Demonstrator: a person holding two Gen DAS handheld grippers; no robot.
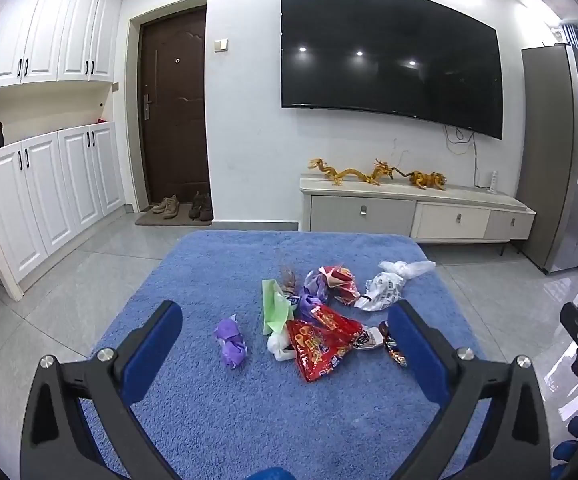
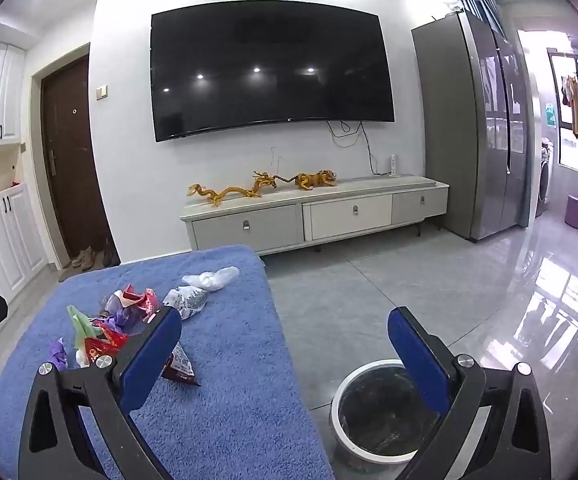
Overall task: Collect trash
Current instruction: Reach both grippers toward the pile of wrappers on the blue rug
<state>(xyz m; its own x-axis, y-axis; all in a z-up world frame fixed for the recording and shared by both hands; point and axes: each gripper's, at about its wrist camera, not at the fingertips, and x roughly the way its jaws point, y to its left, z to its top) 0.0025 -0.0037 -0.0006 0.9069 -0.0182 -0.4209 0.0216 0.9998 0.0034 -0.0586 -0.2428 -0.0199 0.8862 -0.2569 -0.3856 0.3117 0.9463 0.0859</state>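
both the left tongs point(image 1: 285, 344) and the right tongs point(image 2: 285, 344) are spread wide with nothing between them. the trash lies heaped mid-way on the blue fleecy surface point(image 1: 217, 420): a red snack wrapper point(image 1: 321, 342), a purple wad point(image 1: 231, 342), a white plastic bag point(image 1: 383, 290). the bin point(image 2: 373, 412) stands on the floor beside it. risks: thin wrappers slipping from a pinch, the nap snagging, or a drop missing the bin.

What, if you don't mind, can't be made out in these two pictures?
- Bin, right wrist view: its right side is hidden behind the right gripper; its contents are too dark to tell.
- Dark wrapper, left wrist view: partly hidden behind the left gripper; print too small.
- Red snack bag: lettering blurred.
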